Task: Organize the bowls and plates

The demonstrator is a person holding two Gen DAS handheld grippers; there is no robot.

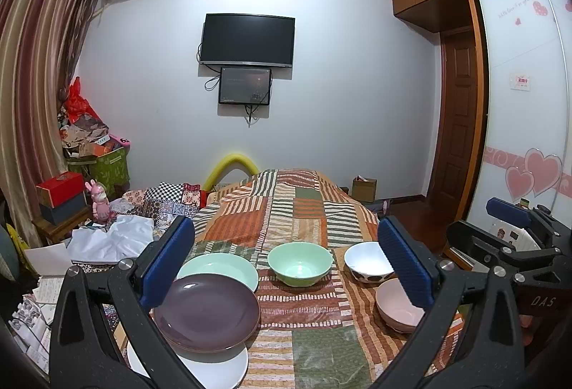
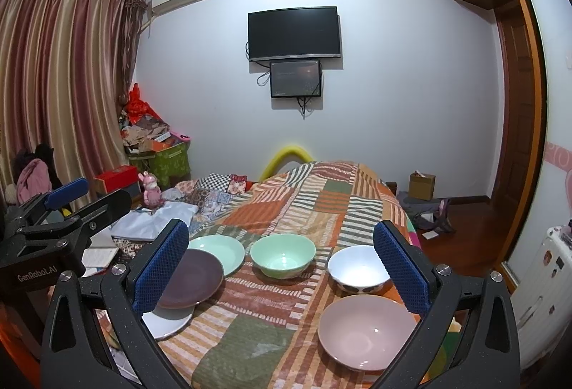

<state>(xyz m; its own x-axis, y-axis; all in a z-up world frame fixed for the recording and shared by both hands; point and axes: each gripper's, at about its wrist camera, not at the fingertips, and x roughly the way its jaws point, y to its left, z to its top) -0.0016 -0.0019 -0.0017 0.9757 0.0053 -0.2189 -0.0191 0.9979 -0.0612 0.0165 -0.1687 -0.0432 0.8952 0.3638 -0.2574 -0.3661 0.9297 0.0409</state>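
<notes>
Both grippers gape empty: left gripper (image 1: 286, 264) frames the purple plate (image 1: 206, 312) lower left; right gripper (image 2: 282, 267) frames the pink bowl (image 2: 368, 331) lower right.

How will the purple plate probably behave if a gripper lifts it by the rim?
The purple plate looks glazed and shiny, so it may slip between the fingers. It looks stiff and probably breakable. It lies on a white plate, resting on soft bedding, so the pile may wobble when touched.

White plate (image 1: 214, 369) mostly hidden under purple plate (image 1: 207, 312); lower edge cropped.
</notes>
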